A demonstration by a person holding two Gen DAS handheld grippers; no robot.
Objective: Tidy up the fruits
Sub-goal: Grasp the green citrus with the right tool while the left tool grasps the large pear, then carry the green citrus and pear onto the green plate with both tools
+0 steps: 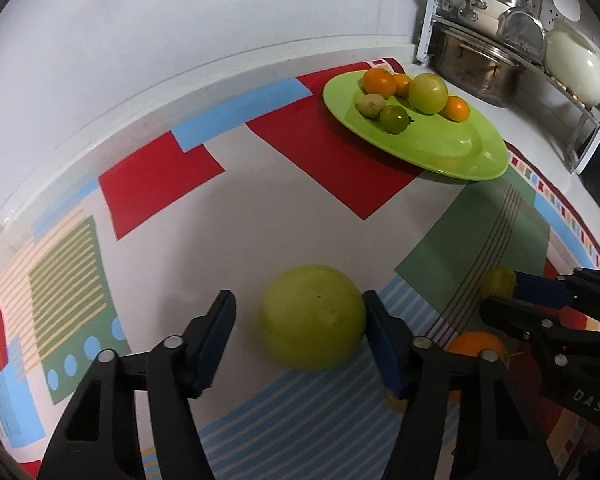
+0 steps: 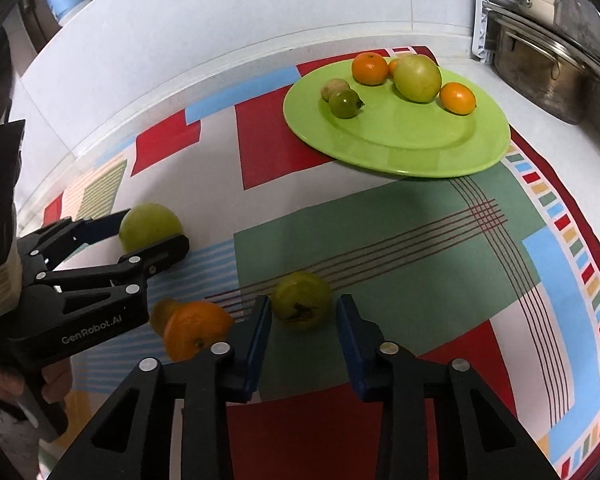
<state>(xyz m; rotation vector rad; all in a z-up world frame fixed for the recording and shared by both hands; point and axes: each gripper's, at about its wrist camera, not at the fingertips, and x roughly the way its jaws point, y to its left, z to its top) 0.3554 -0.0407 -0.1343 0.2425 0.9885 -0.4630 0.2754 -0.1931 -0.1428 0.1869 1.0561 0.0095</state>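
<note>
A green plate (image 1: 452, 148) (image 2: 412, 140) at the back right holds several fruits, oranges and green ones. My left gripper (image 1: 300, 316) is open around a large green fruit (image 1: 312, 316) (image 2: 148, 226) on the patterned cloth; the right finger touches it, the left finger stands apart. My right gripper (image 2: 304, 320) is open around a small green fruit (image 2: 302, 300) (image 1: 498, 282) with a dark mark, with gaps on both sides. An orange (image 2: 196, 328) (image 1: 476, 346) lies between the two grippers, with a small yellow fruit (image 2: 164, 312) beside it.
A colourful patterned cloth (image 1: 260, 208) (image 2: 400, 232) covers the counter. A steel pot (image 1: 476, 68) (image 2: 548, 68) and a dish rack with utensils (image 1: 540, 28) stand at the back right. A white wall ledge (image 1: 140, 92) runs along the back.
</note>
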